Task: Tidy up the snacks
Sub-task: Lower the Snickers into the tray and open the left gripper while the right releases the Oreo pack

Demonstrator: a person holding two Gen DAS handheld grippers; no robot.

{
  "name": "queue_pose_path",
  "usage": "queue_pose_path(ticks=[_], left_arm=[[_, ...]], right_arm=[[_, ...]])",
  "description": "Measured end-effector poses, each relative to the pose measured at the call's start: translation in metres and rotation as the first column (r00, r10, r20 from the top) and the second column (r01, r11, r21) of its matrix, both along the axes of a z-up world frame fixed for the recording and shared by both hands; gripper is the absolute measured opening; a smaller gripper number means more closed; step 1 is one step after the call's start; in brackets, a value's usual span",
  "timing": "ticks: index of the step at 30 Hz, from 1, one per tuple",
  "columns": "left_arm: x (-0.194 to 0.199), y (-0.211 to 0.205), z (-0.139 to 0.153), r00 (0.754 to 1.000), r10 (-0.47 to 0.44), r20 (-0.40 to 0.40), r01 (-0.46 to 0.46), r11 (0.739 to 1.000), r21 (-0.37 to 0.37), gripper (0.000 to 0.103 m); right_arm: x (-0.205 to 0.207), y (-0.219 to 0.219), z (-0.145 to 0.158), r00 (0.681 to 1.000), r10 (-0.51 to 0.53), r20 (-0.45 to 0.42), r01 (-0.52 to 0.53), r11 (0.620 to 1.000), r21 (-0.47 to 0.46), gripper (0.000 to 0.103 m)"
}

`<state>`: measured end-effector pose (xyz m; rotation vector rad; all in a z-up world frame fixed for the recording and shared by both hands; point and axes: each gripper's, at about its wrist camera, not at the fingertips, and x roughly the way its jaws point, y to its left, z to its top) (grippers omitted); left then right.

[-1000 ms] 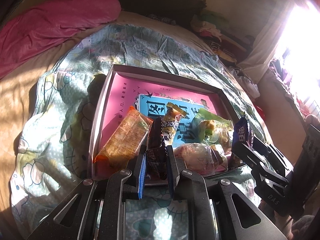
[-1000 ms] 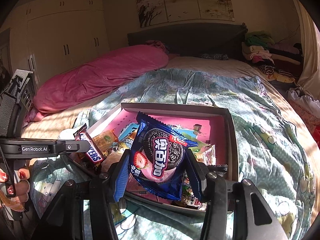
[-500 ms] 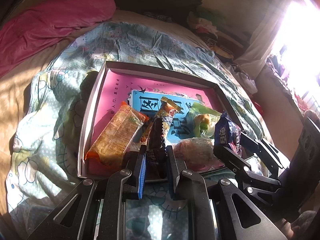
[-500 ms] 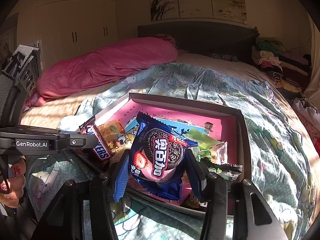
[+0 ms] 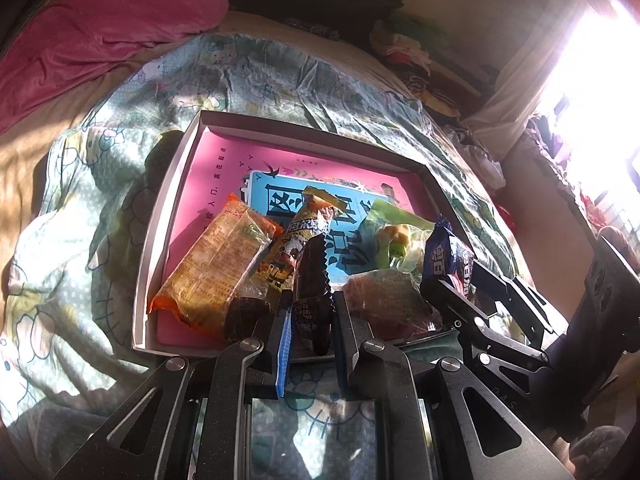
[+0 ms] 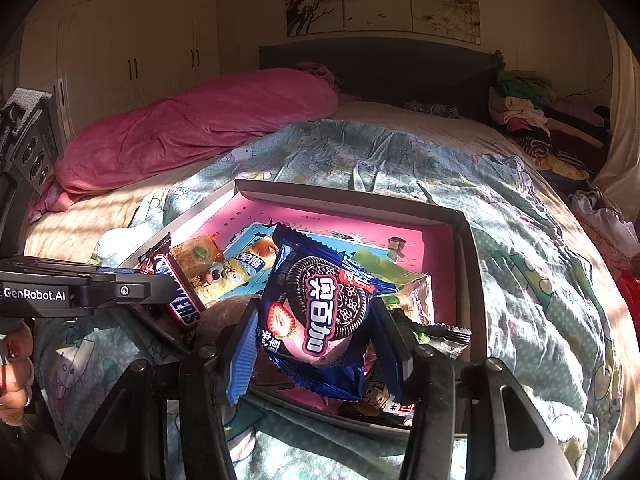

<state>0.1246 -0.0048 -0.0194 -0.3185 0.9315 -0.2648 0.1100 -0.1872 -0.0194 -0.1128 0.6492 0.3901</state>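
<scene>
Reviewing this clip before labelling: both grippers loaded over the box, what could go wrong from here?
1. The left gripper pinches the Snickers bar near one end only; it could swing or slip out.
2. The right gripper squeezes the puffy Oreo pack by its sides; the cookies may crack or the slick wrapper may pop free.
3. The box sits on a rumpled quilt with snacks piled at its near edge, so a drop there may spill over.

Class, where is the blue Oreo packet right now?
The Oreo packet is clamped in the right gripper, over the near edge of the pink-lined box.
</scene>
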Motion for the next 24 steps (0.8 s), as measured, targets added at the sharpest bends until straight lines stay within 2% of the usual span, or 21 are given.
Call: queue_pose_path(ticks=[24], left_arm=[[0.0056, 0.0084, -0.0057, 0.999, 0.032, -0.028, -0.033, 0.999, -0.024, 0.019]], right_arm=[[0.0048, 0.0041, -0.0034, 1.000, 0.007, 0.001, -0.007, 1.000, 0.003, 0.054]])
